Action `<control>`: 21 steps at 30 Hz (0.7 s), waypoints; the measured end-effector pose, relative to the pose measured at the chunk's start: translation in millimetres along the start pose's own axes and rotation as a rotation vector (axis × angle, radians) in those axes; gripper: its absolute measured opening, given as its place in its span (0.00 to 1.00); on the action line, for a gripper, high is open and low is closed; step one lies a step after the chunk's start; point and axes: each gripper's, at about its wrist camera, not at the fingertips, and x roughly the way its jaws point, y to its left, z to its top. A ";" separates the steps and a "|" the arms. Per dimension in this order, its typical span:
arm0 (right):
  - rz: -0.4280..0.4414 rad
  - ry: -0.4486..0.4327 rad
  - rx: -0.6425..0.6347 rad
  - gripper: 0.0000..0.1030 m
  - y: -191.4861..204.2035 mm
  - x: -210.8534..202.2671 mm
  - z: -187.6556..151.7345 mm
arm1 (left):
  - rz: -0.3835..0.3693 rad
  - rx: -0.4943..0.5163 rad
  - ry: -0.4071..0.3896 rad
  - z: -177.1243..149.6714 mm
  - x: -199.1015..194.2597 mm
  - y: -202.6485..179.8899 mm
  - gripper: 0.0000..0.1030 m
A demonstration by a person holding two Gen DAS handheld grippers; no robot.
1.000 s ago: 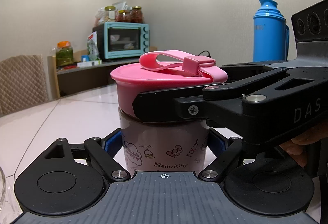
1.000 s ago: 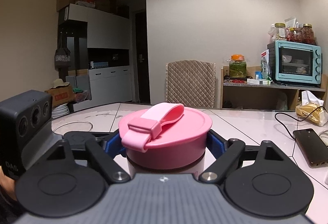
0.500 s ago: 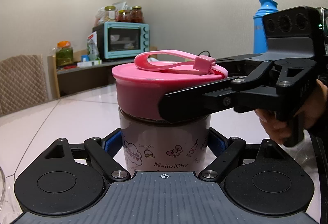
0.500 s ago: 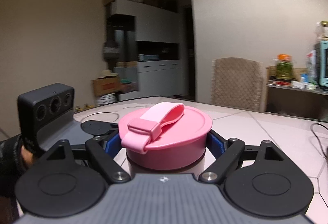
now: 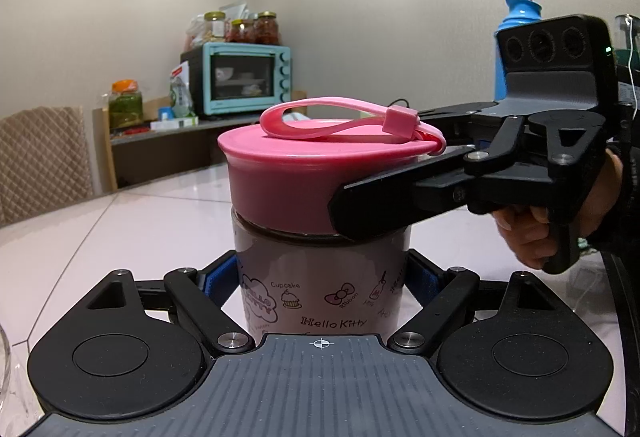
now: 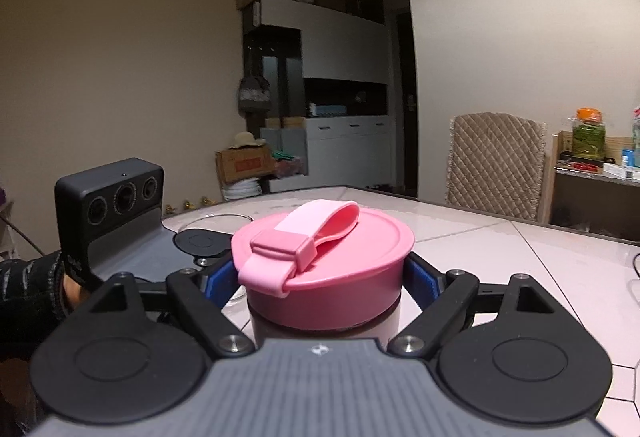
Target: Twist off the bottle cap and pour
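Left gripper (image 5: 322,277) clamps bottle (image 5: 320,285); right gripper (image 6: 324,273) clamps cap (image 6: 332,277).

Each black tool (image 5: 322,277) has blue finger pads (image 6: 420,277), silver screws, and a ribbed grey base.

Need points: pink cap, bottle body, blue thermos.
pink cap (image 6: 352,237), right wrist view, flat top beside the strap.
bottle body (image 5: 320,269), left wrist view, printed wall under the cap.
blue thermos (image 5: 520,9), left wrist view, its lid.
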 end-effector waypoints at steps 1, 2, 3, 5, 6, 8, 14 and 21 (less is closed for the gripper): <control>-0.011 0.003 -0.003 0.89 2.4 0.0 -0.5 | 0.000 0.000 0.000 0.0 0.0 0.0 0.87; -0.016 0.004 -0.003 0.90 4.1 0.3 -0.2 | 0.000 0.000 0.000 0.0 0.1 0.2 0.87; -0.037 0.006 -0.002 0.90 8.1 -0.4 0.6 | 0.000 0.000 0.000 0.1 0.3 0.4 0.87; -0.071 0.009 0.000 0.90 14.2 -1.7 0.8 | 0.000 0.000 0.000 0.0 0.0 -0.1 0.87; -0.096 0.004 0.005 0.90 18.9 -3.3 0.0 | 0.000 0.000 0.000 0.1 0.0 0.3 0.87; -0.131 0.001 0.018 0.91 24.7 -4.8 -1.2 | 0.000 0.000 0.000 0.0 0.1 0.1 0.87; -0.242 -0.029 0.066 0.93 44.3 -9.9 -8.0 | 0.000 0.001 0.000 -0.3 0.0 -0.1 0.87; -0.311 -0.049 0.105 0.93 51.2 -6.5 -11.3 | 0.000 0.001 0.000 -0.4 0.0 -0.4 0.87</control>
